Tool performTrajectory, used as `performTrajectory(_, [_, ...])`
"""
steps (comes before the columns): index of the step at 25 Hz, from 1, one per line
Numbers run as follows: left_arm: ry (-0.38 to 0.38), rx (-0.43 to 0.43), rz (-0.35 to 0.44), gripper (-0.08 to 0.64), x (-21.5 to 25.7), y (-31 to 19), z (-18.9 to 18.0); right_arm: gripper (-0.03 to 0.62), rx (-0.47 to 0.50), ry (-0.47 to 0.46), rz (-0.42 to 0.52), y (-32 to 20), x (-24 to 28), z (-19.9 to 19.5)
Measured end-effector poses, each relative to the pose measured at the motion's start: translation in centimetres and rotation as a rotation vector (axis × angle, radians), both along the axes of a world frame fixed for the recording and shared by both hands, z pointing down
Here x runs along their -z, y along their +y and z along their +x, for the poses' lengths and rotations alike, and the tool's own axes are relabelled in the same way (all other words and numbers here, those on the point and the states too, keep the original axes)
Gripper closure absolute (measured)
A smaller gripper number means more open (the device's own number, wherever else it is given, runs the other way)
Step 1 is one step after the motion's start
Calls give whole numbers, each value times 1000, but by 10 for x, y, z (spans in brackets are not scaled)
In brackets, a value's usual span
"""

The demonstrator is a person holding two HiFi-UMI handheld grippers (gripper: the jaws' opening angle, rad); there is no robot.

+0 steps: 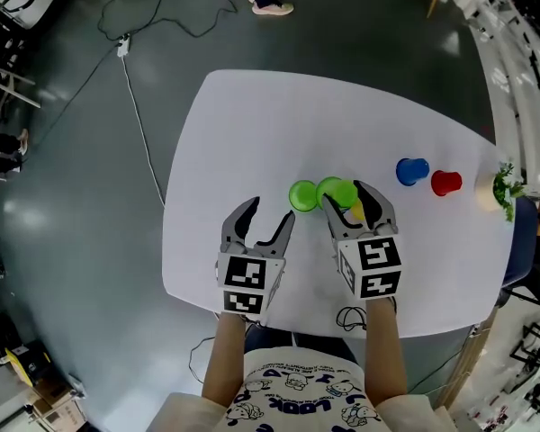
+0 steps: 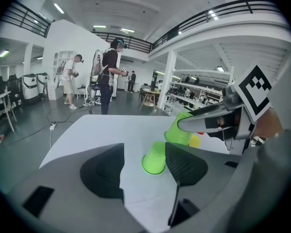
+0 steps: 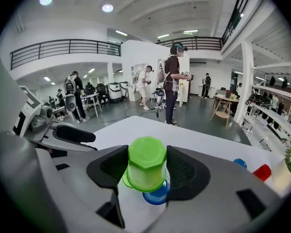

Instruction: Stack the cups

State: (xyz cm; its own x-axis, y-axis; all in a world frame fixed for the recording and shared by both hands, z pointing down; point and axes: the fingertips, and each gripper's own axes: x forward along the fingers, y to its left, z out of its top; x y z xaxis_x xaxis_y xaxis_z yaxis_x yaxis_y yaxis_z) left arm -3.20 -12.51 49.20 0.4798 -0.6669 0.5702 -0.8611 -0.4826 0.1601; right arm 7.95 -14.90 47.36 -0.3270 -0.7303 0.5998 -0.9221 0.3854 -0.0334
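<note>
My right gripper [image 1: 346, 196] is shut on an upside-down green cup [image 1: 337, 192] [image 3: 146, 161], its pads pressing on both sides. A blue rim [image 3: 157, 196] shows under that cup in the right gripper view, and a yellow bit [image 1: 353, 212] shows beside it in the head view. A second green cup [image 1: 302, 195] [image 2: 153, 158] stands upside down on the white table [image 1: 252, 124], just left of the held one. My left gripper [image 1: 270, 210] [image 2: 144, 149] is open and holds nothing, a little short of that second cup.
A blue cup [image 1: 412, 171] and a red cup [image 1: 446, 183] stand upside down at the table's right. A small plant [image 1: 504, 187] sits at the right edge. People and equipment stand on the floor beyond the far edge, with cables lying there.
</note>
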Motion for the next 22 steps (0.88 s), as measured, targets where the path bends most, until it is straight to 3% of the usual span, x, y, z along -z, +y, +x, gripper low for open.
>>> performTrajectory(15, [13,-28,-14,287,-3,-3,-4,328,28,13,-21,0,-13,-22])
performTrajectory(20, [18,-44,-19,287,-4,-5,-5,224,21,-63,8,2,-5,-24])
performTrajectory(22, [20,-47,-21,287,-5,-7,-7,214,9,-76,34,3,5,-21])
